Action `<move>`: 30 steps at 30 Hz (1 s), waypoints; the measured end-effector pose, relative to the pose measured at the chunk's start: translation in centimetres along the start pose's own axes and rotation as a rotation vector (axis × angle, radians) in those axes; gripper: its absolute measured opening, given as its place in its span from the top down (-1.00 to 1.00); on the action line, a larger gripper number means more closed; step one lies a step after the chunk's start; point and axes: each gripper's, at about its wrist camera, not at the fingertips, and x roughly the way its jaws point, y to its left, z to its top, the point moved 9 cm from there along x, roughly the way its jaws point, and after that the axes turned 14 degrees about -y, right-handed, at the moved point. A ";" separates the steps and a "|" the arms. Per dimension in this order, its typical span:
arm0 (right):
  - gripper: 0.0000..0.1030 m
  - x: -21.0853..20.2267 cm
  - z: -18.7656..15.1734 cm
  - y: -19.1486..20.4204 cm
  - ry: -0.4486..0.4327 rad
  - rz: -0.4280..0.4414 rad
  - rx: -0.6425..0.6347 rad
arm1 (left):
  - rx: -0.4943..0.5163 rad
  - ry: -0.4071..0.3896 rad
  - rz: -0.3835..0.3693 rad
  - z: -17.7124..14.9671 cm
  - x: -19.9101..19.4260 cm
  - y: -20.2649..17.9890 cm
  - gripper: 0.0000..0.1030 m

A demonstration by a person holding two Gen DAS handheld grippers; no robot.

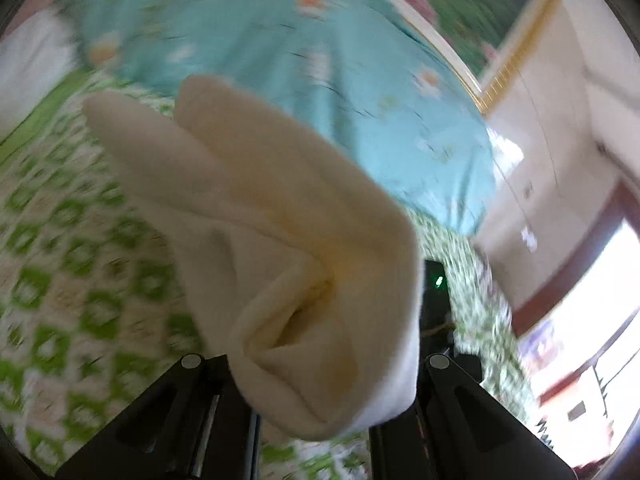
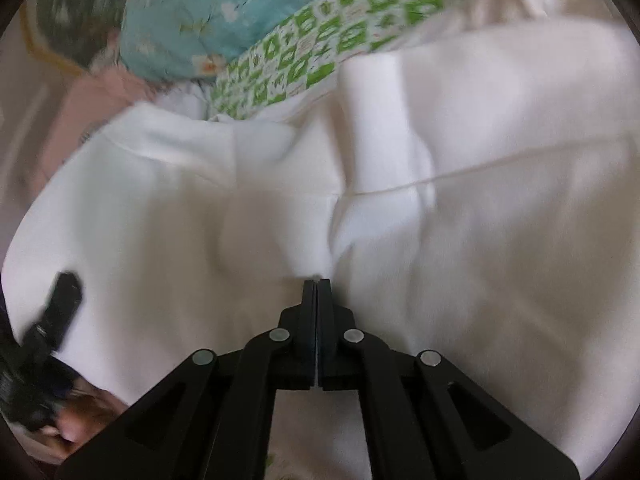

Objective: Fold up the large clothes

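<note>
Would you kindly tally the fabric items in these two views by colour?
White or cream: 1, the garment, also seen bunched in the left wrist view
Turquoise floral: 1, the quilt
Green-and-white patterned: 1, the bedsheet
Total: 3

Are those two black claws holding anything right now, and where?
Both hold the white garment: right gripper pinches a fold mid-cloth; left gripper holds a bunched cream-looking end.

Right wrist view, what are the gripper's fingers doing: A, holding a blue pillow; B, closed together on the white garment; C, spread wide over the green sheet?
B: the right gripper has its fingers pressed together, pinching a fold of the white garment.
</note>
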 end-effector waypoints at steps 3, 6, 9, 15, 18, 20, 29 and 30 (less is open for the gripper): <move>0.95 -4.7 2.8 -3.1 -0.119 0.035 0.136 | 0.081 0.072 -0.037 -2.3 3.3 -3.0 0.88; 0.95 -8.3 5.1 -6.4 -0.204 0.048 0.249 | 0.179 0.161 -0.030 -6.0 6.9 -4.6 0.88; 0.57 -10.6 6.5 -9.1 -0.244 0.064 0.341 | 0.266 0.222 -0.008 -8.8 8.9 -5.1 0.88; -0.03 -10.6 8.0 -9.8 -0.231 0.116 0.380 | 0.398 0.238 0.018 -10.8 9.6 -6.2 0.88; -0.03 -11.1 8.8 -10.1 -0.258 0.170 0.423 | 0.367 0.241 0.008 -10.4 9.7 -6.0 0.88; -0.03 -11.5 9.3 -10.4 -0.293 0.222 0.474 | 0.378 0.243 0.008 -10.6 9.7 -5.9 0.88; -0.13 -8.7 11.2 -6.5 -0.202 0.123 0.228 | 0.425 0.251 0.022 -10.7 9.6 -7.0 0.88; 0.19 -8.0 11.6 -5.9 -0.187 0.067 0.152 | 0.428 0.249 0.024 -10.5 9.5 -7.1 0.88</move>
